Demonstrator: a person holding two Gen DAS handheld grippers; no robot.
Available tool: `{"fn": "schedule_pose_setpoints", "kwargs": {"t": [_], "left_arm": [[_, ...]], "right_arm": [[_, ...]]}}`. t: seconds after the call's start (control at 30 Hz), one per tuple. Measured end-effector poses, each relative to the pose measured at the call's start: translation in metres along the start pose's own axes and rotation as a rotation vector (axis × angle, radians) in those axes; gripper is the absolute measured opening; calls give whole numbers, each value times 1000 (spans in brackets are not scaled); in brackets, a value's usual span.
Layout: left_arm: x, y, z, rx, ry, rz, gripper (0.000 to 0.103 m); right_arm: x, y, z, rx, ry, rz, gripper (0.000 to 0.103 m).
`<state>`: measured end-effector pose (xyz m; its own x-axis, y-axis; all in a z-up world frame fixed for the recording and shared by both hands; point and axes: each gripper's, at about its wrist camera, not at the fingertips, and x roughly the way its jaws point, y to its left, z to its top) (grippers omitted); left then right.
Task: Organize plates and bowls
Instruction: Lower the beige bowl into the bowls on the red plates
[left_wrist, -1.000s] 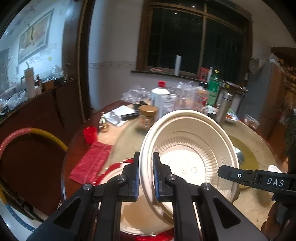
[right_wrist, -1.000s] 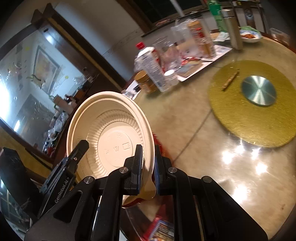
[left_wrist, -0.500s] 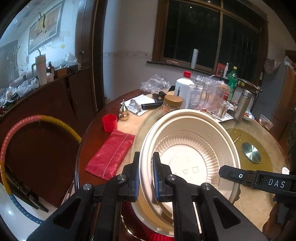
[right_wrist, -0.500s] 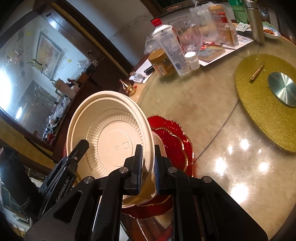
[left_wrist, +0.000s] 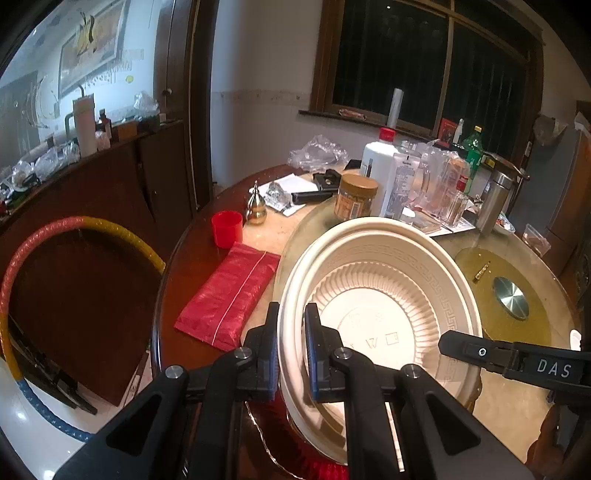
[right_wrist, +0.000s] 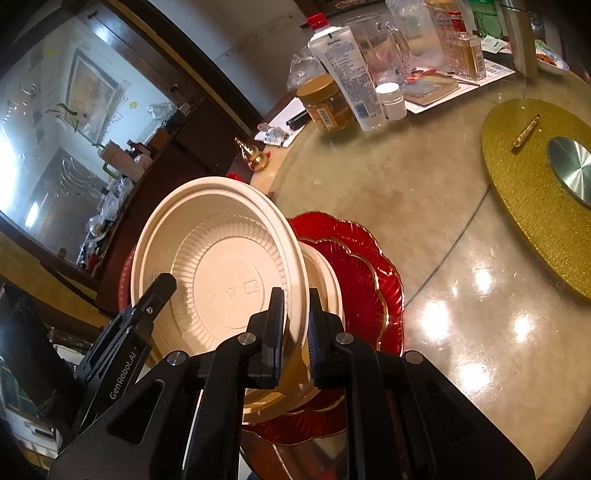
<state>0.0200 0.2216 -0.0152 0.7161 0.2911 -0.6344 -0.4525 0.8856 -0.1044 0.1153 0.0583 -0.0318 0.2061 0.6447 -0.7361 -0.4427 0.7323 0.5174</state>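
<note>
A cream bowl (left_wrist: 384, 295) is held tilted in the air by both grippers. My left gripper (left_wrist: 291, 343) is shut on its left rim. My right gripper (right_wrist: 296, 325) is shut on its right rim, and its finger shows in the left wrist view (left_wrist: 480, 350). The bowl also shows in the right wrist view (right_wrist: 221, 266). Under it a second cream bowl (right_wrist: 327, 280) sits on stacked red scalloped plates (right_wrist: 365, 280) with gold edges, on the glass-topped round table (right_wrist: 424, 206).
A red packet (left_wrist: 232, 295), a red cup (left_wrist: 226, 228) and a small brass gourd (left_wrist: 256, 204) lie left. A jar (left_wrist: 356, 195), white bottle (left_wrist: 380, 173), pitchers and a steel flask (left_wrist: 493, 206) crowd the back. A gold turntable (right_wrist: 535, 184) sits right.
Both grippers have lifted the bowl higher and away from the stack. The red plates and second bowl beneath have come into view in the right wrist view.
</note>
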Motion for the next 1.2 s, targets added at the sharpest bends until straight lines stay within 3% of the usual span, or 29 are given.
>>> {"fn": "schedule_pose_setpoints", "kwargs": {"t": [1.2], "left_arm": [[6, 8, -3, -24, 45, -7, 14]], "right_arm": [[2, 6, -5, -17, 19, -19, 13]]}}
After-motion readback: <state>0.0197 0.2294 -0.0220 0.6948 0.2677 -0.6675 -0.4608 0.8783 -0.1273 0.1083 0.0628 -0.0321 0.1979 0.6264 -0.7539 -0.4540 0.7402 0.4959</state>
